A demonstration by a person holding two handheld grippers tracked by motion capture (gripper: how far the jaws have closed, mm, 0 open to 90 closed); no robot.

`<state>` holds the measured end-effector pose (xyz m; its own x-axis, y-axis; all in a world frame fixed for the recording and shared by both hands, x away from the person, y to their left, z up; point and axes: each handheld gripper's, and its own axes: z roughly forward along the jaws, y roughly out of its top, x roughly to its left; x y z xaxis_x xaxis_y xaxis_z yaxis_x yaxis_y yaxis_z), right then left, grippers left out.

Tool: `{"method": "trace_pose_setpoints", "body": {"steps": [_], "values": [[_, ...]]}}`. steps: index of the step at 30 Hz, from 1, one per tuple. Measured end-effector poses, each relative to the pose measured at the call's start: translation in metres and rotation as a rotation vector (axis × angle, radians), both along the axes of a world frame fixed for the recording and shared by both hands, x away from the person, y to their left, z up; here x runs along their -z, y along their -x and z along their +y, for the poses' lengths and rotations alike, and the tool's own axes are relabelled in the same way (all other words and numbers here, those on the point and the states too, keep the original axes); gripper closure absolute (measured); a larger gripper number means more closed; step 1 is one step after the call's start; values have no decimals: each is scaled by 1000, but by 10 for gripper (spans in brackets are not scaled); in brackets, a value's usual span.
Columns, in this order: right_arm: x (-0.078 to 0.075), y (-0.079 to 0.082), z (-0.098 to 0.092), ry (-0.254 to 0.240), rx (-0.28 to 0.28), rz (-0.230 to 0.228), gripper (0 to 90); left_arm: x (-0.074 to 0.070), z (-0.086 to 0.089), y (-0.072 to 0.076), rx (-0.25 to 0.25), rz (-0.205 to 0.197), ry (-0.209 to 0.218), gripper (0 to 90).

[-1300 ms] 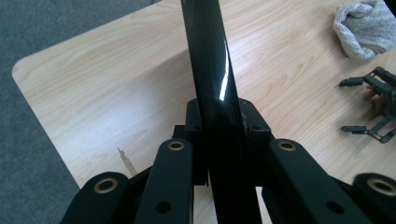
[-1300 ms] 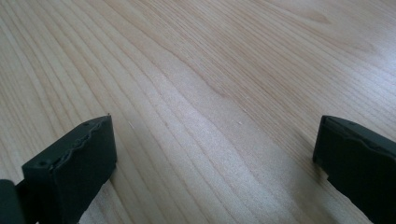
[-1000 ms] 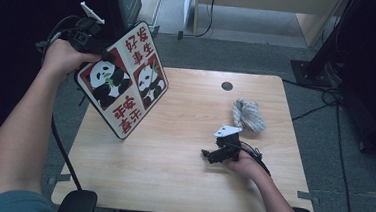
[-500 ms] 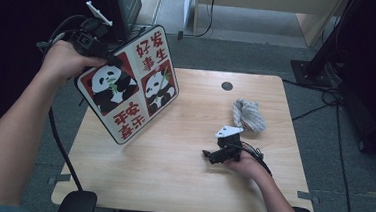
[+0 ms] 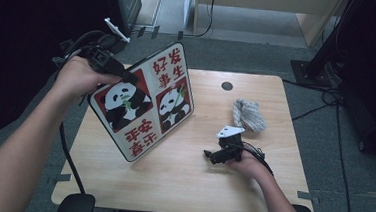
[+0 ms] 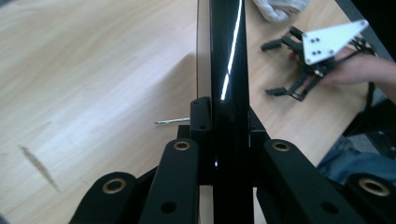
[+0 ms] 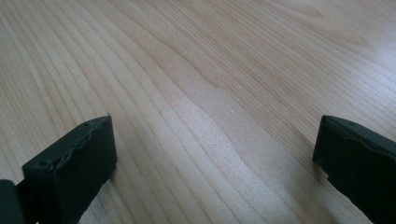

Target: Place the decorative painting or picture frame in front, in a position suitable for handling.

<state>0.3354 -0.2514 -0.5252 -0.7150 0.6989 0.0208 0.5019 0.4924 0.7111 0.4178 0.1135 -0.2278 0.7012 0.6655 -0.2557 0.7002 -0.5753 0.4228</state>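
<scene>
**Panda board lifted on edge above the counter**

The left gripper, at ten o'clock in the high view, has its jaws clamped on the top edge of the one panda board, which is tilted with its lower corner near the counter. The right gripper, at four o'clock, rests with jaws spread wide and empty. One crumpled cloth lies at two o'clock, untouched. Judged progress: board raised; any wiping or setting down remains.

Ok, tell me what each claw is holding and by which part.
The left claw clamps the panda board by its upper-left edge, tilted above the table. The right claw is open, holding nothing.
</scene>
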Motion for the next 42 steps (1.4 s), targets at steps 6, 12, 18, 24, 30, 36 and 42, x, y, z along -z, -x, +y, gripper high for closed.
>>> {"method": "trace_pose_setpoints", "body": {"steps": [6,12,18,24,30,36,42], "values": [[0,0,0,0,0,0,0,11,-15,9,16,4,14,814],[0,0,0,0,-1,0,0,14,-25,13,23,-13,17,813],[0,0,0,1,-1,0,0,15,-25,12,6,11,28,809],[0,0,0,1,-1,0,0,19,-19,10,-26,19,45,810],[0,0,0,1,-1,0,0,19,-18,9,-28,33,57,786],[0,0,0,0,-1,0,0,19,-14,9,-36,25,91,603],[0,0,0,0,-1,0,0,17,-1,15,-55,-25,140,523]]}}
